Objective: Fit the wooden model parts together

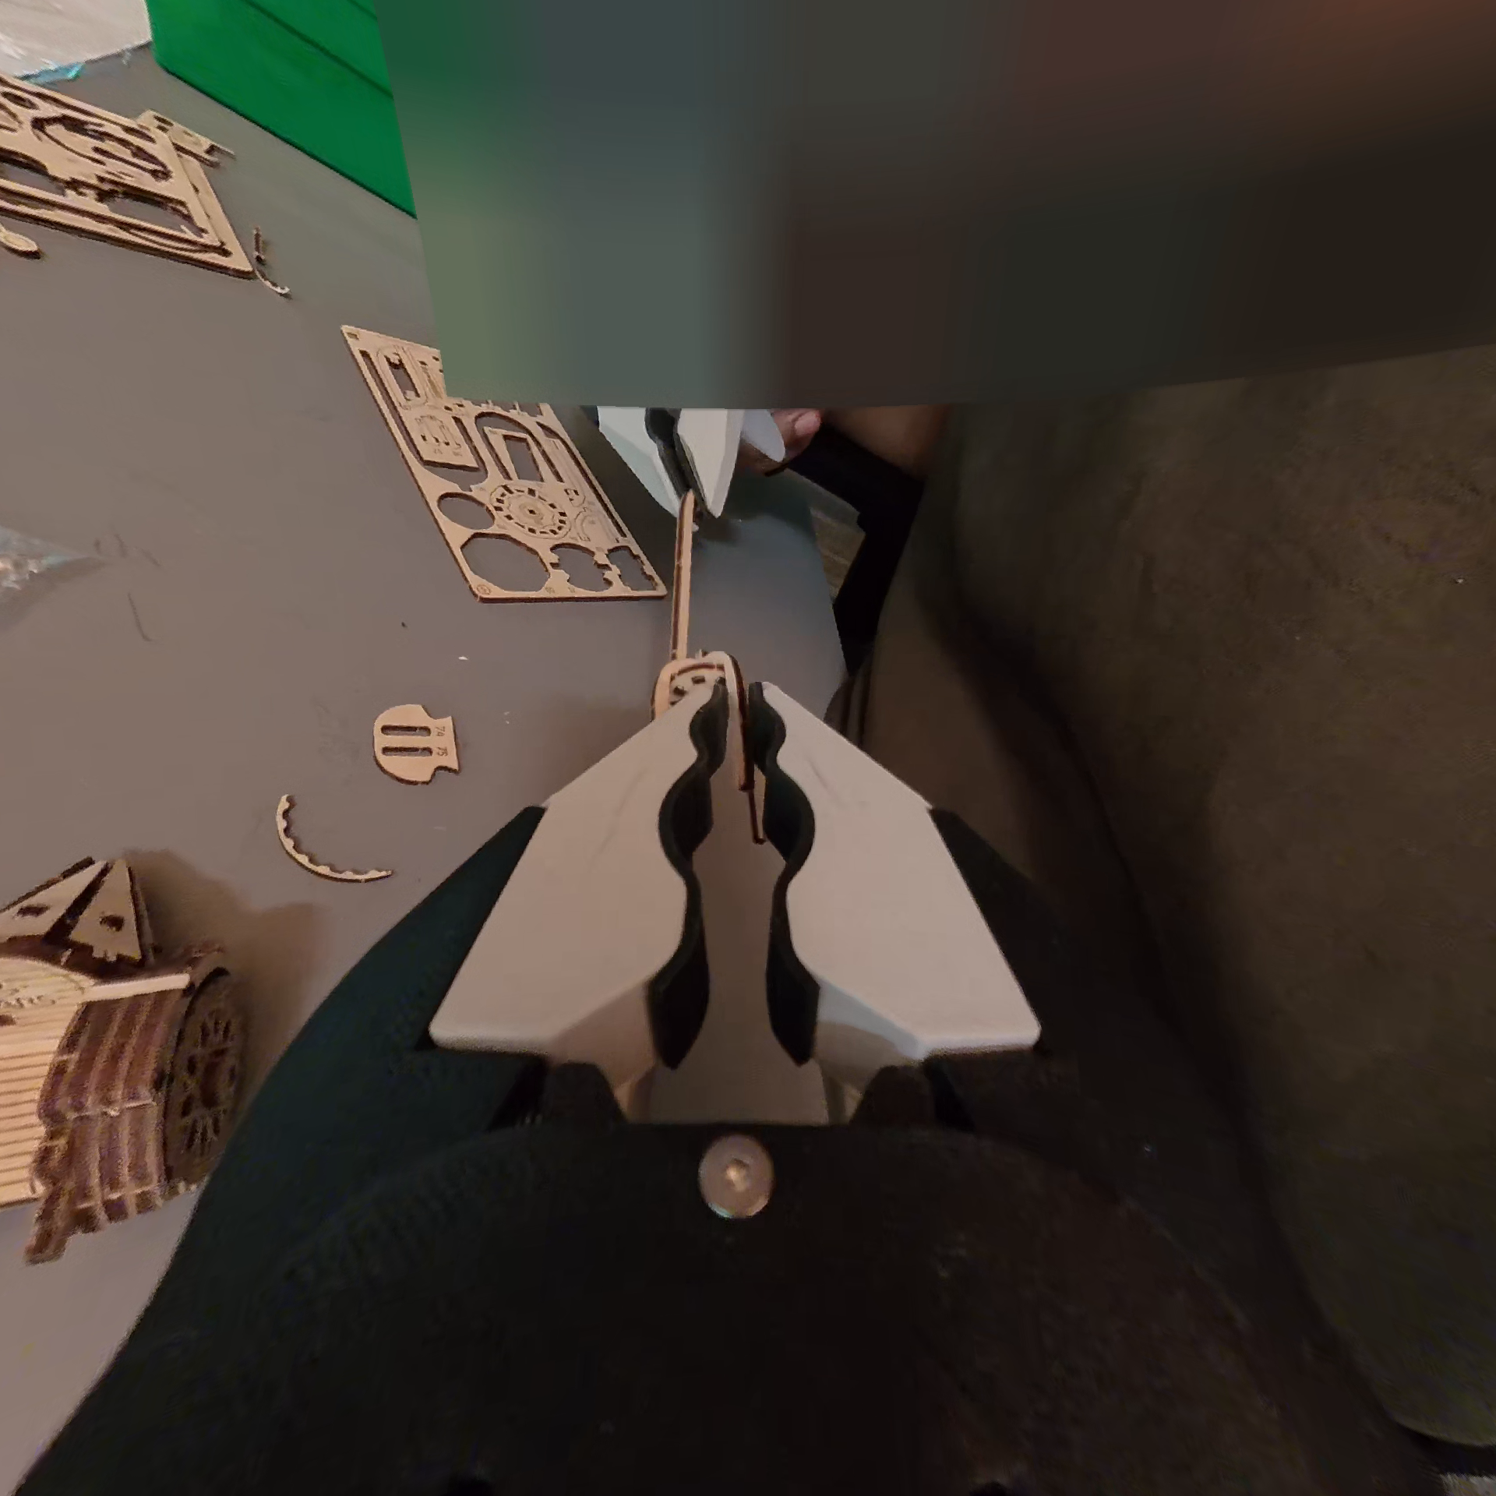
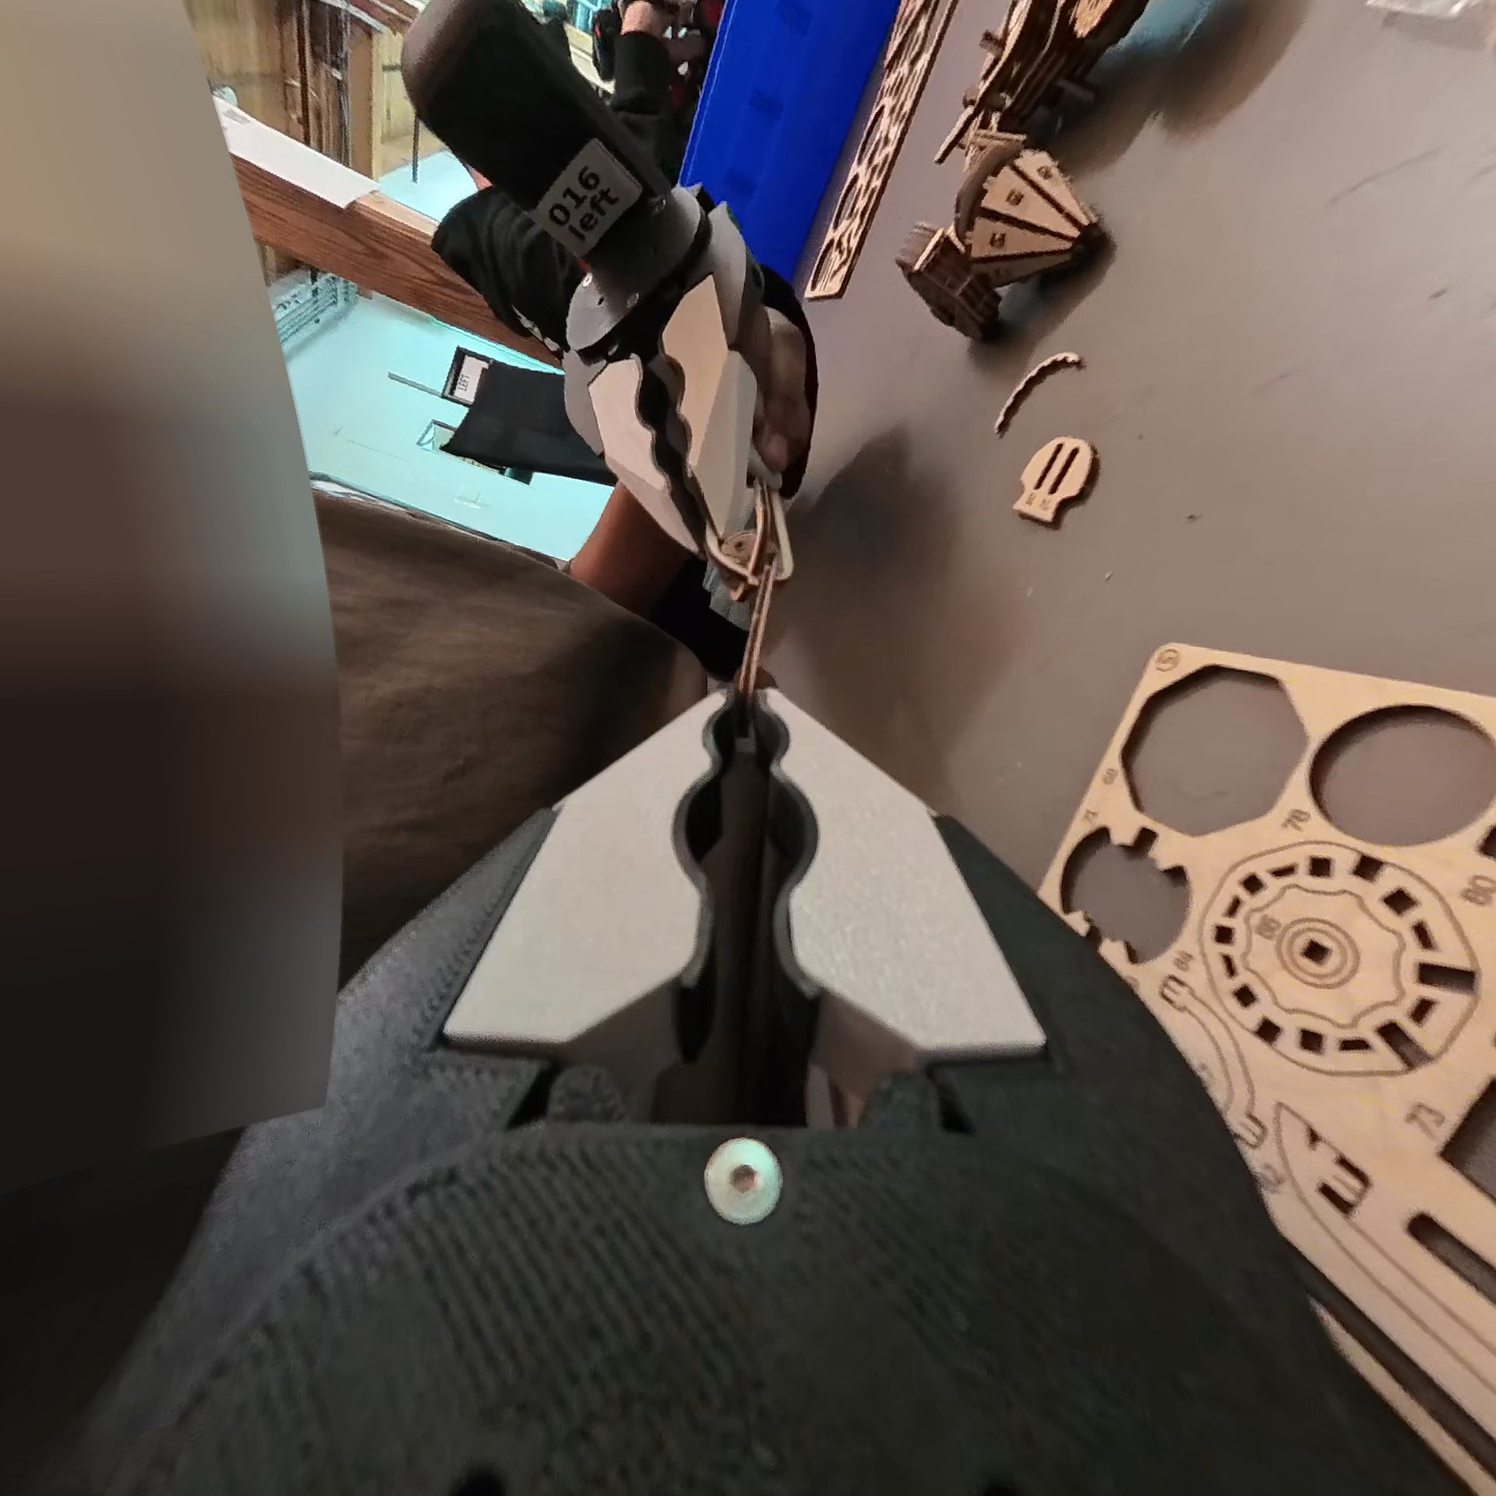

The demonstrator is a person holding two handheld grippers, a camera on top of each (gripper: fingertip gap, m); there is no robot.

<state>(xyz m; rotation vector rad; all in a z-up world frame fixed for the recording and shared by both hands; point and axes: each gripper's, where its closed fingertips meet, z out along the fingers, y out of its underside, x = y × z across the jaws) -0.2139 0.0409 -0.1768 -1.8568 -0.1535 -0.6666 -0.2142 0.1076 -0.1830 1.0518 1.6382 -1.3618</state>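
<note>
Left wrist view: left gripper [image 1: 735, 694] clamped on slotted wooden piece [image 1: 698, 678], partly hidden by fingers; mating flat strip [image 1: 685, 576] seen edge-on | Right wrist view: right gripper [image 2: 743, 703] clamped on strip [image 2: 755, 639]; joint hard to resolve above grey table [image 2: 1263, 324].

Grey table [image 1: 243, 502]; left of the left gripper [image 1: 735, 696], a cut-out sheet [image 1: 518, 494], slotted piece [image 1: 417, 743], toothed arc [image 1: 324, 850], half-built model [image 1: 105, 1044], farther sheets [image 1: 113, 186].

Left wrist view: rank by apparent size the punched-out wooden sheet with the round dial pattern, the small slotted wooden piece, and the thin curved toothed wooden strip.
1. Punched-out wooden sheet with the round dial pattern, clearly largest.
2 and 3. Thin curved toothed wooden strip and small slotted wooden piece: too alike to rank; the strip spans longer, the piece is fuller.
</note>
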